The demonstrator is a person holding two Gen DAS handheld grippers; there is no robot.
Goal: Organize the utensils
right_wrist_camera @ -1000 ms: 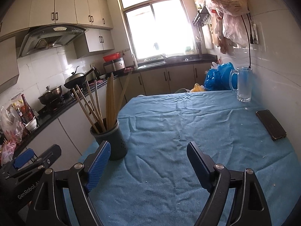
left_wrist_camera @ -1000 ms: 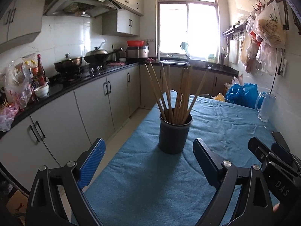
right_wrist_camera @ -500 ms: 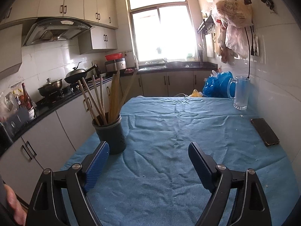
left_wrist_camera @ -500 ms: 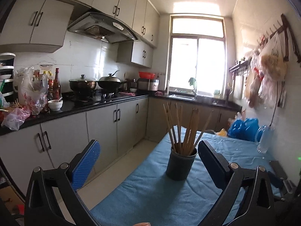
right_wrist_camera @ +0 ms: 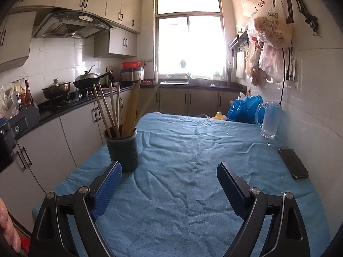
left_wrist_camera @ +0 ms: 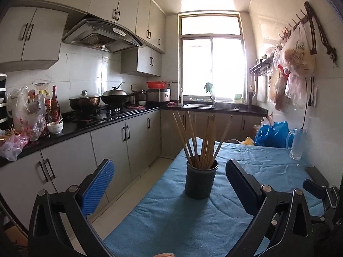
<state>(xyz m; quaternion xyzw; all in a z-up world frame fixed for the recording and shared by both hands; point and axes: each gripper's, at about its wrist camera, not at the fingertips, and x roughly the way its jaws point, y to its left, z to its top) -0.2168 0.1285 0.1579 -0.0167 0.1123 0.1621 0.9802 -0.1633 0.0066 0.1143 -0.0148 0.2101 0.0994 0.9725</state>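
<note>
A dark utensil holder (left_wrist_camera: 201,179) stands upright on the blue cloth-covered table (left_wrist_camera: 171,220), with several wooden chopsticks (left_wrist_camera: 201,137) fanned out in it. In the right wrist view the holder (right_wrist_camera: 123,150) stands at the table's left side with its chopsticks (right_wrist_camera: 120,109). My left gripper (left_wrist_camera: 169,175) is open and empty, held back from the holder near the table's near left corner. My right gripper (right_wrist_camera: 169,177) is open and empty above the cloth, to the right of the holder.
A black phone (right_wrist_camera: 293,163) lies at the table's right edge. A glass mug (right_wrist_camera: 270,120) and a blue bag (right_wrist_camera: 244,108) sit at the far right by the tiled wall. Kitchen cabinets (left_wrist_camera: 107,147) and a cluttered counter line the left, across a narrow floor gap.
Both grippers have drawn back and risen from the holder, so it looks smaller and farther. The left view has tilted up toward the cabinets. Both jaws stay open.
</note>
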